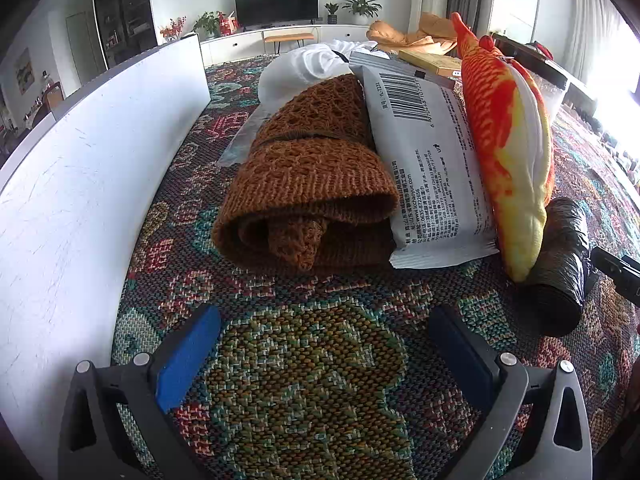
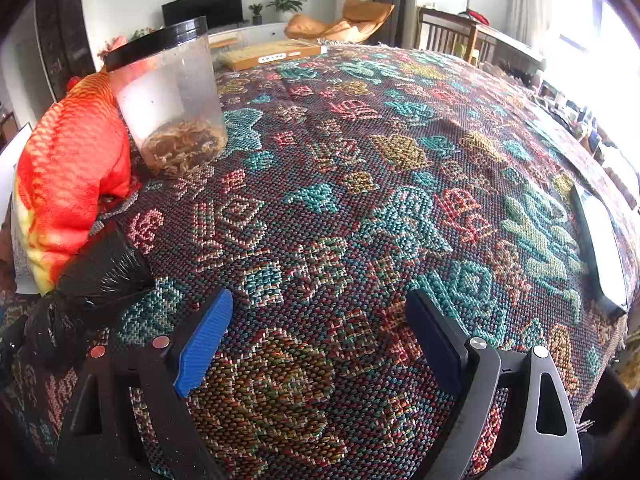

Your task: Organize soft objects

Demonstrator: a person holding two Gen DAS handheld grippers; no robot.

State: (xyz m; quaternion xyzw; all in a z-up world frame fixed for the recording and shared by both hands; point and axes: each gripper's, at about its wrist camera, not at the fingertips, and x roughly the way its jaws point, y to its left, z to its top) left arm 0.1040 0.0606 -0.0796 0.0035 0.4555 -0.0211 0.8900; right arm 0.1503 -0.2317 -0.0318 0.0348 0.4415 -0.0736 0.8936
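Brown knitted cloth [image 1: 308,184]: folded into a loose roll, lying on the patterned woven cover [image 1: 320,380] of the tabletop, ahead of the left claw [image 1: 324,344] and apart from it.
White packet [image 1: 432,160] with barcode and printed text: leaning against the right side of the knitted cloth, touching it.
Plush fish [image 1: 508,140], orange, red and yellow: propped against the packet's right edge, tail end down on the cover.
Black plastic bag roll [image 1: 560,264]: just beside the fish's lower end, on its right.
White crumpled fabric [image 1: 304,64]: behind the knitted cloth, partly hidden by it.
White board [image 1: 80,168]: standing upright along the left side of the row.
Left claw: released, blue pad and black pad spread wide, nothing between them, low over bare cover.
Right claw [image 2: 320,344]: likewise released and empty, over bare cover to the right of the row.
Clear tub [image 2: 168,96] with black lid, brownish shreds at the bottom: standing upright, touching the fish on the fish's far side.
Flat yellow box [image 2: 272,54]: at the far edge of the tabletop.
Dark-framed tablet or phone [image 2: 600,248]: flat near the right edge.
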